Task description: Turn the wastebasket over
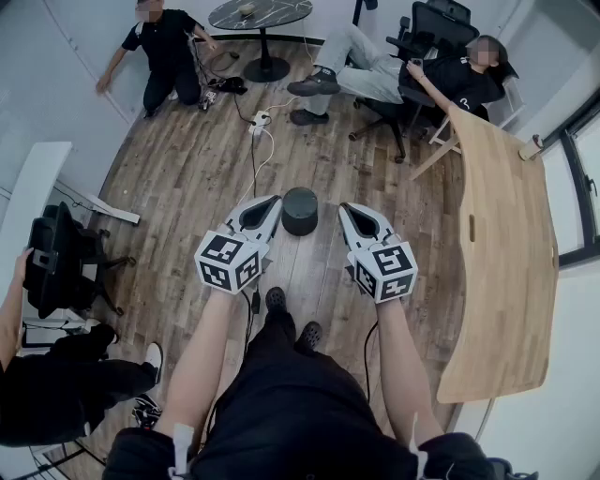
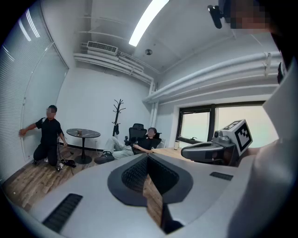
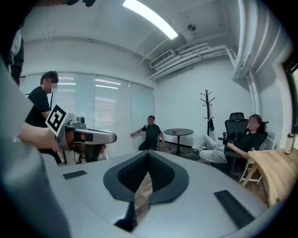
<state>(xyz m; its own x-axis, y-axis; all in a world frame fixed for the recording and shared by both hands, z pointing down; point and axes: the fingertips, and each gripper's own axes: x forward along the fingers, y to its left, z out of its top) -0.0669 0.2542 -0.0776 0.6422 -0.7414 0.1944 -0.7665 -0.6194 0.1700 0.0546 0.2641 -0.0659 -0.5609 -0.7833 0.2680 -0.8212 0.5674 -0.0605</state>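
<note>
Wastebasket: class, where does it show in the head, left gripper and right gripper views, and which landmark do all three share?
Head view: the wastebasket stands at the centre of the picture.
Left gripper view: not in it.
Right gripper view: not in it.
Shared landmark: the round table, seen in all three.

Matt dark wastebasket (image 1: 300,211), wood-grain plank floor (image 1: 187,169), smooth matt pale wooden table (image 1: 502,281)
</note>
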